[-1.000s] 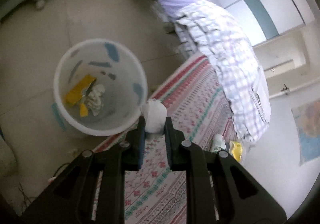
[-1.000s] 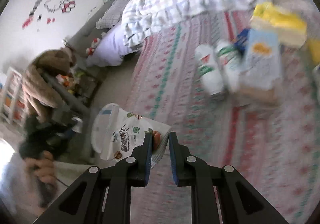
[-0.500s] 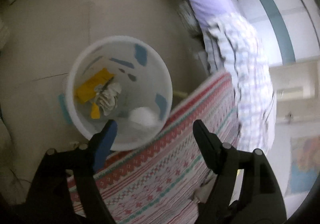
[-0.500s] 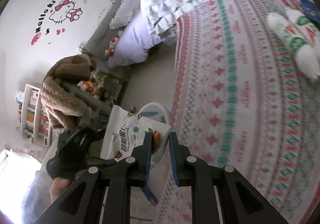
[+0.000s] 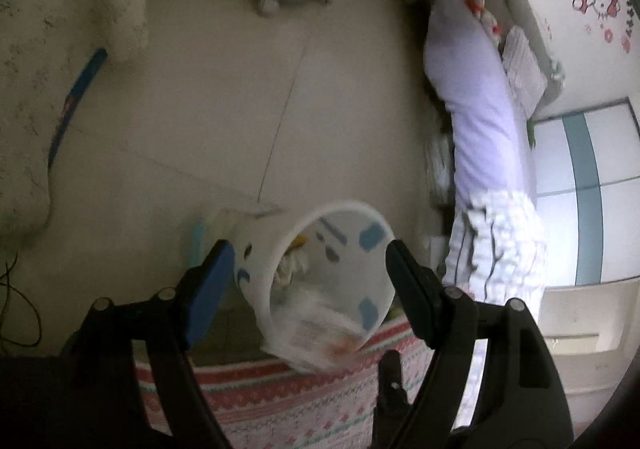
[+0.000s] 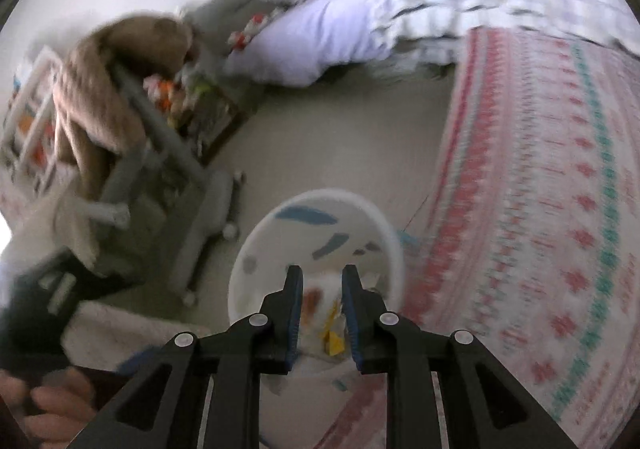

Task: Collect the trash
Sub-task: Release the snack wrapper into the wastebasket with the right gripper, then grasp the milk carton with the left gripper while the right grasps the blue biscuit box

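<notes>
Several scraps already lie in the bin (image 6: 256, 249) at lower centre; your right gripper (image 6: 322, 313) is opening, dropping the snack bag (image 5: 316, 341); your left gripper (image 5: 308, 289) gapes empty.

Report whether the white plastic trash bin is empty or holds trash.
Holds trash: white plastic trash bin contains crumpled paper, a yellow scrap and a blurred white packet.

White bin (image 6: 256, 249) with blue and grey patches, yellow scraps (image 6: 334, 341) inside. Bedspread (image 6: 560, 209) white, banded in red and teal motifs. Beige floor (image 5: 224, 97); lilac pillow (image 5: 476, 105); blue-padded black claws (image 6: 319, 303).
</notes>
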A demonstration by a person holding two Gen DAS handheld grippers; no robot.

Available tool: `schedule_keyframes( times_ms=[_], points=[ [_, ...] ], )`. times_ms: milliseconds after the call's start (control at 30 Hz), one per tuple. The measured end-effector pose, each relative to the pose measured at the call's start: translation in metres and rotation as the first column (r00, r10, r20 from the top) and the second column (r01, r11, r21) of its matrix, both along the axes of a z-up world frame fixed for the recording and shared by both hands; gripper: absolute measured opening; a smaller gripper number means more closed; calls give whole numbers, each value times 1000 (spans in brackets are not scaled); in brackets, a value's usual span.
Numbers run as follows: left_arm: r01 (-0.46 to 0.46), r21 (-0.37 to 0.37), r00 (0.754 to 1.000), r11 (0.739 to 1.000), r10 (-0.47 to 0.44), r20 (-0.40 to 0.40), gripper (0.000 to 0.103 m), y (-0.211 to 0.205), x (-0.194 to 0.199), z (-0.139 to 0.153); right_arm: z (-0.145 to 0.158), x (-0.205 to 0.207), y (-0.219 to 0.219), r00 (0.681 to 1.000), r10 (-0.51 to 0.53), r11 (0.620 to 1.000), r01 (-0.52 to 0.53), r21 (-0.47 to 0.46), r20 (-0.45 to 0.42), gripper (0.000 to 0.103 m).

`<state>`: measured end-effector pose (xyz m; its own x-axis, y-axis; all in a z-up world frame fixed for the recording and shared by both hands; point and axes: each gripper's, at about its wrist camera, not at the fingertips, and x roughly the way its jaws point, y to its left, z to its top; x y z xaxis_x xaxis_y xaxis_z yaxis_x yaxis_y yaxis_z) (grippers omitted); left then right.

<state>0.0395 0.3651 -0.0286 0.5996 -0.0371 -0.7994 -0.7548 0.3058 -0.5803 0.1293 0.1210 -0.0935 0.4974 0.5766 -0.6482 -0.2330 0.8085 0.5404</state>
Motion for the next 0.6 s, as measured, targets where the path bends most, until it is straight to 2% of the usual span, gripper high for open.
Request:
schedule_keyframes(
  times_ms=[133,300,400,533,600],
  points=[
    [12,38,1000,999,-12,0,78,-5,5,4,0,-1,1,1000,8,1000,-8,-18,6,23],
    [35,79,999,996,-36,12,78,-17,7,12,0,-14,-43,999,-46,999,46,-20,-8,30],
    [95,156,995,983,-99,22,78,-37,14,24,7,-26,-80,997,-74,997,73,-18,-9,33],
    [235,289,970,928,-244,-3,78,-81,26,42,29,-43,-134,991,-133,990,133,-40,12,39],
    [329,360,938,873,-345,-21,78,-110,32,51,40,-53,-161,987,-162,985,163,-60,23,49]
  ],
)
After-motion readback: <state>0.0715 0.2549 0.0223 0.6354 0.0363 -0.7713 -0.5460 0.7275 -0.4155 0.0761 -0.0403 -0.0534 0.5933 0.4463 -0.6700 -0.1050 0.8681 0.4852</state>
